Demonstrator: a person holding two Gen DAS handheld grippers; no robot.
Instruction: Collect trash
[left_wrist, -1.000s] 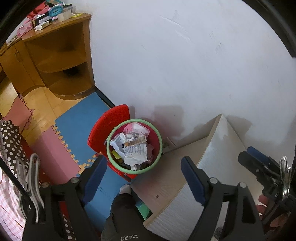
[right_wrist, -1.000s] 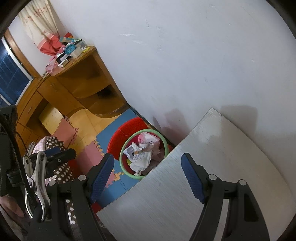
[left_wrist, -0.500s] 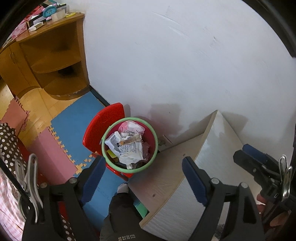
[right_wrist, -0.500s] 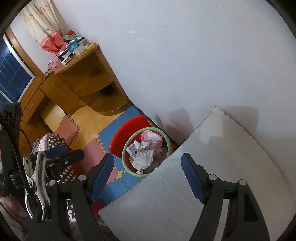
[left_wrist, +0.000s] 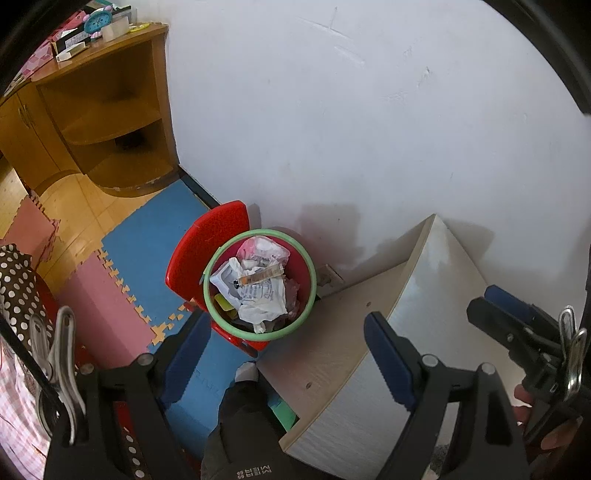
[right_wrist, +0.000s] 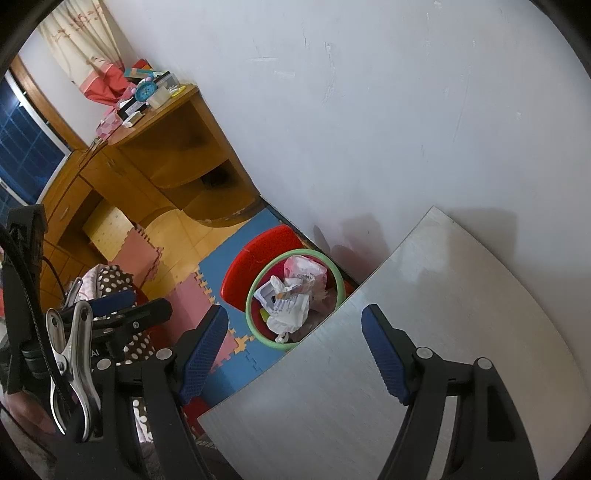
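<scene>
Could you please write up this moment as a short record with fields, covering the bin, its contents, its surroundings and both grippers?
bin: red trash bin with green rim, on the floor by the wall
contents: crumpled paper and wrappers, nearly full
beside bin: white table, blue floor mat
left gripper: open, empty, above the bin
right gripper: open, empty, over the table edge

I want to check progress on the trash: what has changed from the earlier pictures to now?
Almost nothing. The trash bin only sits slightly differently in both views. Left gripper and right gripper remain open with empty jaws; nothing was taken or let go. The crumpled trash lies as before.
</scene>
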